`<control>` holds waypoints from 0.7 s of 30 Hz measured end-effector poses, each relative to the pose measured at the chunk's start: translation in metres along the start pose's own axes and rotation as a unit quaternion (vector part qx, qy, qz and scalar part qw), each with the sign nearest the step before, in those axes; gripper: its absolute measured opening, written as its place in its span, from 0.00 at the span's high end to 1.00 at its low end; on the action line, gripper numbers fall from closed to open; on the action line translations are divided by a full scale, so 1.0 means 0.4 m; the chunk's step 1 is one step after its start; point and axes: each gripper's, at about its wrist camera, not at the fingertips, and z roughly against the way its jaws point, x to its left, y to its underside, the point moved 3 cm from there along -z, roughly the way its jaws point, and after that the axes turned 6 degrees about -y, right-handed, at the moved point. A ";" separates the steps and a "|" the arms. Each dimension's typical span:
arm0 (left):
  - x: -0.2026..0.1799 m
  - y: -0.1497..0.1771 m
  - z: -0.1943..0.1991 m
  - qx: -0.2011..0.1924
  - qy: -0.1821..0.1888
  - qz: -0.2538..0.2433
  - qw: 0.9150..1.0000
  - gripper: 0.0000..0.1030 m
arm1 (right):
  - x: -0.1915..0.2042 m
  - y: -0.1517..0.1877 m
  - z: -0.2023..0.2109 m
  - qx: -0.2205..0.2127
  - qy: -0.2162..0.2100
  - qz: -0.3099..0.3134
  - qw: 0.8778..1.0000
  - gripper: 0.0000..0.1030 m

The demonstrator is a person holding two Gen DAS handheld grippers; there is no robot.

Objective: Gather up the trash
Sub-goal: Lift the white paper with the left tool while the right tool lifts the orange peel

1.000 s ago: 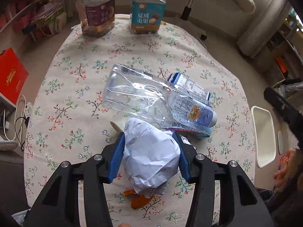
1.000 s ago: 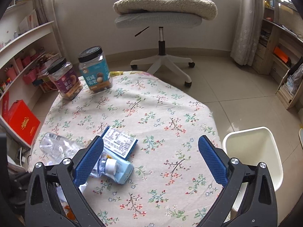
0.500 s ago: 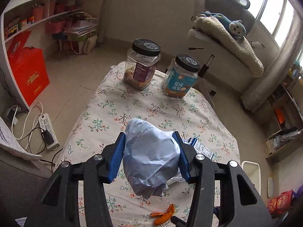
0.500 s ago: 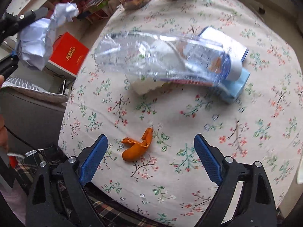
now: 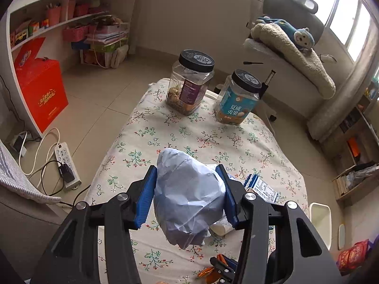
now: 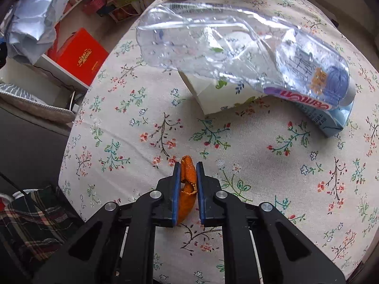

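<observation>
Orange peel (image 6: pixel 187 184): clenched between the jaws of the right gripper (image 6: pixel 187 168), low on the tabletop (image 6: pixel 260 165) at its 6 o'clock edge. Thin, curled, light, a bit leathery; likely to tear or slip if pinched at the tip, so the mid-strip hold looks sound.

Paper wad (image 5: pixel 189 196): grasped across its widest part by the left gripper (image 5: pixel 188 172), held above the tabletop. Weightless, crushable, springs back; firm squeeze does no harm.

Still lying at 12 to 2 o'clock from the peel: crushed clear bottle (image 6: pixel 236 45), light, slick, dents easily, best taken at the neck or a crease. Under it a paper cup (image 6: pixel 220 94) and blue carton (image 6: pixel 329 118), both flimsy. White bin (image 5: pixel 319 222) stands off the tabletop at 3 o'clock.
</observation>
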 end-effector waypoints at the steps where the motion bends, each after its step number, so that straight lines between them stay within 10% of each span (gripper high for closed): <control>1: 0.005 -0.002 0.001 -0.001 0.000 0.003 1.000 0.51 | 0.005 -0.012 0.016 -0.012 -0.007 0.004 1.000 0.89; 21: -0.072 0.001 0.084 -0.134 -0.055 -0.044 0.988 0.51 | -0.063 -0.145 0.384 -0.285 0.021 0.045 0.957 0.89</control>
